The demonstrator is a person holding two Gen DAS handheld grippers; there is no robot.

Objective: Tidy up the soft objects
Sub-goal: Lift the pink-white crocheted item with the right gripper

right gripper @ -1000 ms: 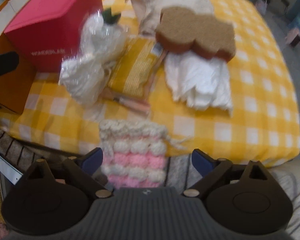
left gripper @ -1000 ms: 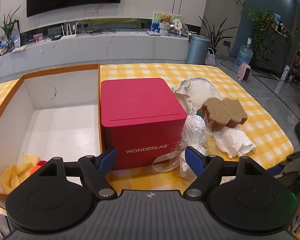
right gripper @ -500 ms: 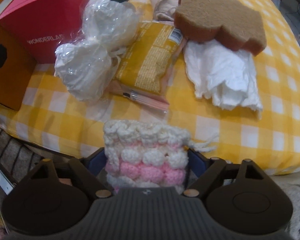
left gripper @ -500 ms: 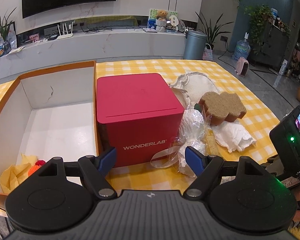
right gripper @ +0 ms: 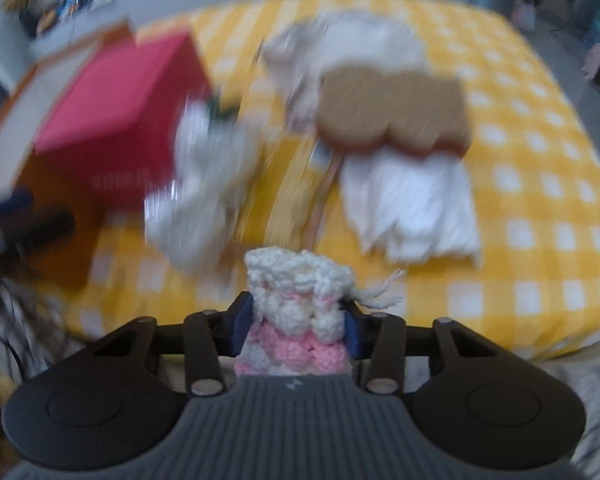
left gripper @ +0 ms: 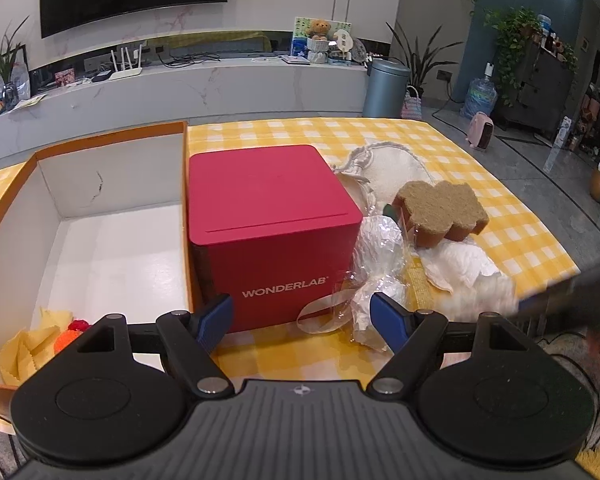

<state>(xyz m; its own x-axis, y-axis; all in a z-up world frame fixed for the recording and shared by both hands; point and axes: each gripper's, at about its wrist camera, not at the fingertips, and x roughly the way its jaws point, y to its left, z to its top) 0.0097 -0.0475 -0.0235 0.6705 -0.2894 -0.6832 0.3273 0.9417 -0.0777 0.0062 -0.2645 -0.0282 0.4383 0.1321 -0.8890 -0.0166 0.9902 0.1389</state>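
- The pink-and-cream crochet piece point(right gripper: 298, 312) sits between the blue pads of my right gripper point(right gripper: 298, 330); the jaws are closing and the pads already squeeze its sides, bunching the yarn, with a loose strand trailing off to the right.
- It hangs at the near edge of the yellow checked tablecloth point(right gripper: 540, 208), in front of the pile of soft things.
- Just beyond it lie a white folded cloth point(right gripper: 412, 208), a yellow packet point(right gripper: 288, 184) and a clear-wrapped white bundle point(right gripper: 204, 200); this view is blurred, so finer detail is lost.
- A brown flower-shaped sponge point(left gripper: 440, 210) rests on the far part of the white cloth, with a cream lacy piece point(left gripper: 392, 164) behind it.
- The red box point(left gripper: 268, 224) marked WONDERLAB stands left of the pile, touching the wrapped bundle.
- Beside the red box is the open orange-edged carton point(left gripper: 112, 248), white inside, with a yellow cloth point(left gripper: 24, 350) and small orange and red yarn bits in its near corner.
- My left gripper point(left gripper: 300, 322) hovers in front of the red box, jaws spread wide with nothing gripped.
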